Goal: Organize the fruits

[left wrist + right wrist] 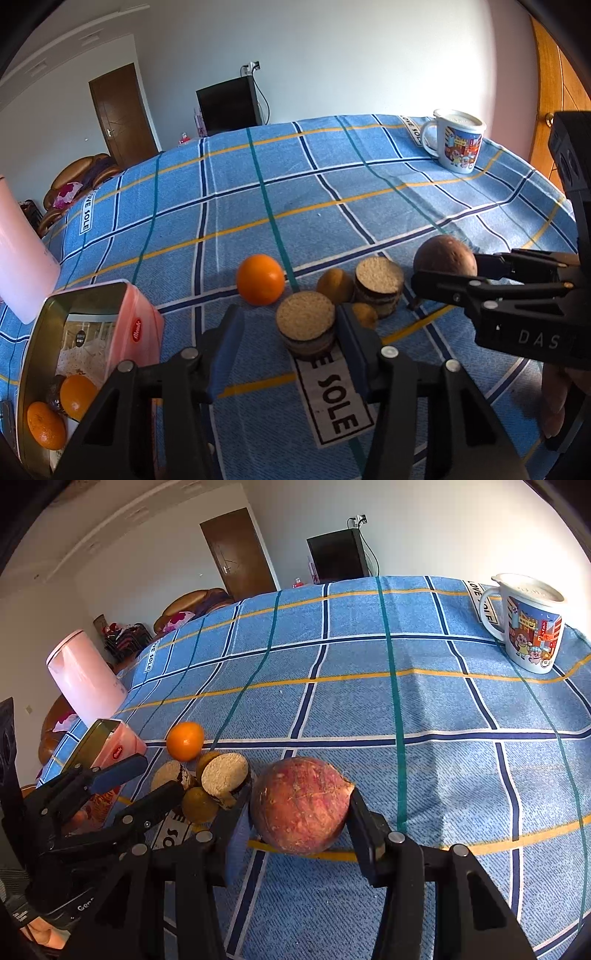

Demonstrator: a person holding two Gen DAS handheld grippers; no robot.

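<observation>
where the left wrist view looks down, the left claw point(288, 332) stands released around a sponge-topped disc point(306, 325) on the checked tabletop point(332, 192); an orange point(260, 279) lies beyond, and two more sit in the pink tin point(92, 354). in the right wrist view, the right claw point(299, 823) grasps a reddish-brown round fruit point(301, 805).

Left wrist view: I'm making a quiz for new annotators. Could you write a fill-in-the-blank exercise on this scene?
The tin holds ___ oranges.
The ___ gripper is shut on the red fruit.
The mug stands on a ___ checked cloth.
Missing words: two; right; blue.
</observation>
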